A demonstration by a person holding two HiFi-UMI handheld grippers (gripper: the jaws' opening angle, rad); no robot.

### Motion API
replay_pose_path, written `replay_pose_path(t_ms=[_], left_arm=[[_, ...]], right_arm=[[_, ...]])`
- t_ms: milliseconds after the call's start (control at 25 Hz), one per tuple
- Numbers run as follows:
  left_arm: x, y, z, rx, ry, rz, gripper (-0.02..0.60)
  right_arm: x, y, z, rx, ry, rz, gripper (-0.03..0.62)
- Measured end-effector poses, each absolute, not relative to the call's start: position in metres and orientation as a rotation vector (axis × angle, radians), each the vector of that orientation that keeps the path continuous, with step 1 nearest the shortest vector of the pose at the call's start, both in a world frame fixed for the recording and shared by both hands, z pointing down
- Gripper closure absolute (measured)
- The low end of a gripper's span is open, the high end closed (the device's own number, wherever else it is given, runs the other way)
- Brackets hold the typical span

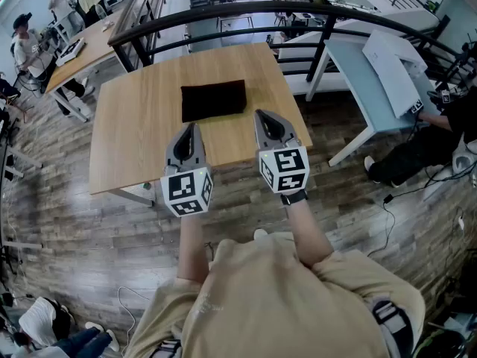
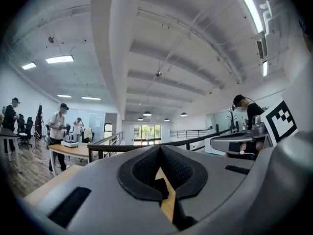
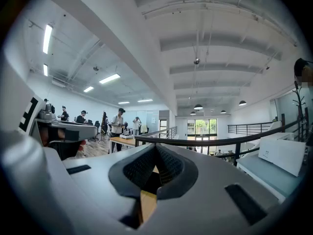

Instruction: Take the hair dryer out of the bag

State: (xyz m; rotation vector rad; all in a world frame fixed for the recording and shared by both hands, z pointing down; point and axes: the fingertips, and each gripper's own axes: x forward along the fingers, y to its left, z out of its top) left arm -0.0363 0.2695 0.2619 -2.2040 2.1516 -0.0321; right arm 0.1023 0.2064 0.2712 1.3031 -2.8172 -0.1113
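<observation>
A flat black bag [image 1: 213,99] lies on the wooden table [image 1: 134,133], past its middle. No hair dryer shows anywhere. My left gripper [image 1: 191,128] hovers level over the table's near part, just short of the bag's left half, its jaws shut with nothing between them. My right gripper [image 1: 264,115] is level beside it, near the bag's right corner, also shut and empty. In the left gripper view the closed fingertips [image 2: 160,151] frame a slit of table and a dark bit of bag [image 2: 160,188]. The right gripper view shows closed fingertips [image 3: 155,150] too.
A black railing [image 1: 298,10] curves behind the table. A pale blue table [image 1: 358,73] with a white box [image 1: 395,66] stands to the right, where a person sits. People work at a long desk [image 1: 74,51] at back left. Wood floor surrounds the table.
</observation>
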Motion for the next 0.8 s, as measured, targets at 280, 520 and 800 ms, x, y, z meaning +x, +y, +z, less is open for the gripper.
replay_pose_path(t_ms=[280,520,800], left_arm=[[-0.016,0.265,0.265,-2.197,2.152,-0.011,0.572],[0.001,0.253,0.272,-2.186,2.186,-0.001,0.572],[0.024,0.245,0.281,-2.202,2.201,-0.016,0.572]], right_arm=[[0.116,0.202,0.278,1.262,-2.840,-0.101,0.586],[0.127,0.197,0.274,1.168,-2.955,-0.044,0.586],[0.126,0.198,0.281,1.094,-3.004,0.017,0.586]])
